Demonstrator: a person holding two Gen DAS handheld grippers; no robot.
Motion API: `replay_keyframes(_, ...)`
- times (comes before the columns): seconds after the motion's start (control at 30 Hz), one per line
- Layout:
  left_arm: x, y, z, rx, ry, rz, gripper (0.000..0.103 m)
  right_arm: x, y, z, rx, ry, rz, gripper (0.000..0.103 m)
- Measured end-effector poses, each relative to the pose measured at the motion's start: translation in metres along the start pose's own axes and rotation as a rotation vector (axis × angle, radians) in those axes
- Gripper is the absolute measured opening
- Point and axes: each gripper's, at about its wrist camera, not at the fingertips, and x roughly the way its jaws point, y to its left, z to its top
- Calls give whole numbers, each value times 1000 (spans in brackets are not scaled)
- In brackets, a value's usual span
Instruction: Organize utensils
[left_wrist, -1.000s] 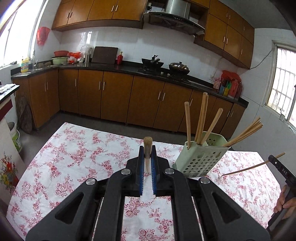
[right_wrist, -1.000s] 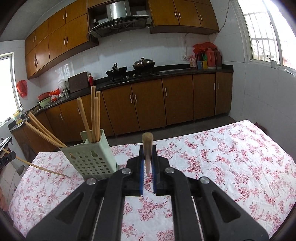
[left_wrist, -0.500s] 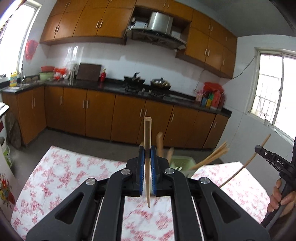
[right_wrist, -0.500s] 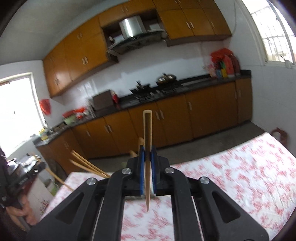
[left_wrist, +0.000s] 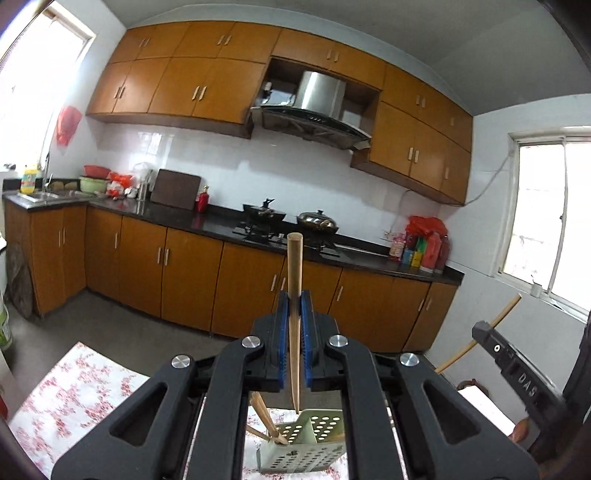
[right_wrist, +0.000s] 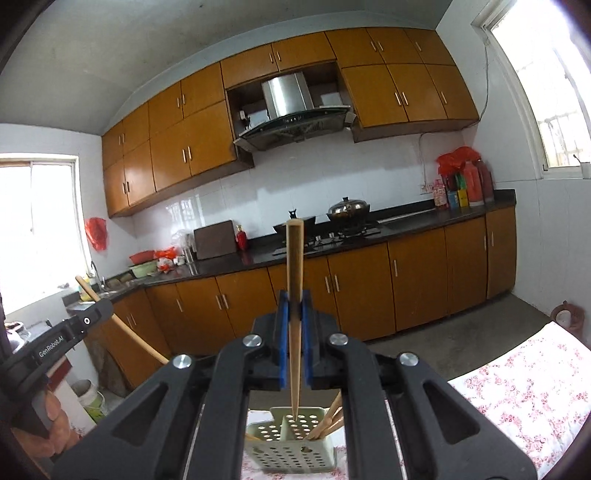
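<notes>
My left gripper (left_wrist: 294, 306) is shut on a wooden chopstick (left_wrist: 294, 280) held upright, its thin tip hanging just above the pale green perforated utensil holder (left_wrist: 314, 443). Several chopsticks (left_wrist: 267, 421) lean inside that holder. My right gripper (right_wrist: 294, 306) is shut on another wooden chopstick (right_wrist: 294, 288), also upright, its tip just over the same holder (right_wrist: 291, 443), which holds several chopsticks (right_wrist: 330, 419). Each view shows the other gripper at its edge with its chopstick: right gripper (left_wrist: 513, 369), left gripper (right_wrist: 59, 339).
The holder stands on a table with a red-flowered white cloth (left_wrist: 70, 398), also seen at right (right_wrist: 528, 384). Behind are brown kitchen cabinets (left_wrist: 192, 277), a black counter with pots (left_wrist: 317, 219) and a range hood (left_wrist: 314, 110). A hand (right_wrist: 48, 435) grips the left tool.
Both grippers rose and tilted upward with their chopsticks; the table dropped low in view and the holder now sits directly beneath both chopstick tips.
</notes>
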Motion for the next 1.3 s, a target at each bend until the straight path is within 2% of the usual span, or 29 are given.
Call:
replay_keyframes(0.23,23,4,-30,-18,71,5,7,33,-2,-29,4,77,-2,8)
replay_keyframes(0.47,25,6,-40,-12,119,-25,7,41,-2,-39,-2,106,1,8)
replay_keyframes(0.63,18,9,-36,-23,127,-42,11,38,-3,-35,8,91,-9,18)
replay_keyframes(0.67,14,11,-34,-29,124,-44,14,35,-4,-34,12,87,-11,20)
replay_keyframes(0.73,6,14,-31,-39,110,-41,36,28,-6,-31,19,76,-18,22)
replay_keyframes(0.9,-17,24,-23,-52,86,-41,44,-7,-10,-31,12,37,-34,44)
replay_keyframes(1.0,-31,29,-25,-28,82,-25,60,-30,-11,-36,-13,24,-39,60)
replay_keyframes(1.07,-38,33,-28,-6,91,-13,70,-44,-13,-42,-28,25,-45,78)
replay_keyframes(1.17,-54,42,-39,13,108,-1,84,-69,-15,-56,-46,24,-73,99)
replay_keyframes(1.23,-67,47,-48,29,108,12,96,-89,-14,-69,-70,9,-104,99)
replay_keyframes(1.3,-85,49,-62,57,102,30,99,-105,-9,-82,-108,10,-136,99)
